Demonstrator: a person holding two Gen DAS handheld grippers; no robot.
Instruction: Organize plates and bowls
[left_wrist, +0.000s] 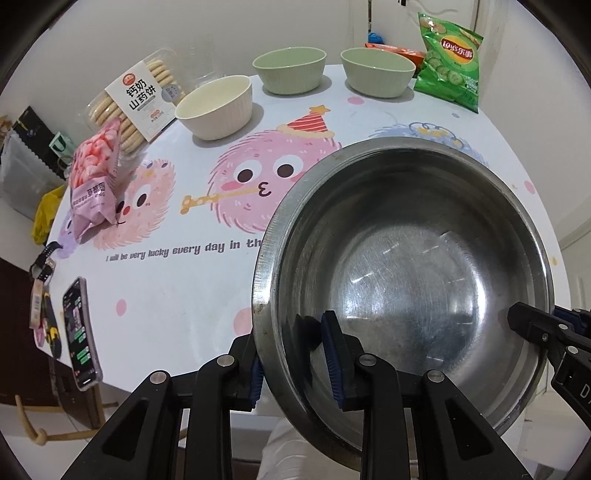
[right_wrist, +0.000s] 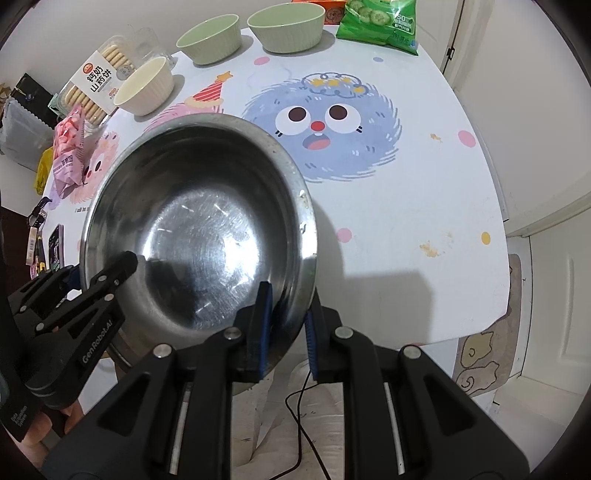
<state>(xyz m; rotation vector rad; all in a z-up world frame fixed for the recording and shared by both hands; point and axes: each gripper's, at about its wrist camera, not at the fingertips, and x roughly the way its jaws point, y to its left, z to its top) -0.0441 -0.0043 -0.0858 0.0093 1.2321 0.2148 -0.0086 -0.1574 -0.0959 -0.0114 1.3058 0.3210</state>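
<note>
Both tools grip the steel bowl (left_wrist: 406, 280) by opposite rims: left tool (left_wrist: 295, 354) and right tool (right_wrist: 288, 325) each clamped narrow on the rim. Bowl hangs tilted over the desk's (left_wrist: 177, 295) near edge. Step: carrying. Next, probably: set it down level, release evenly.
</note>
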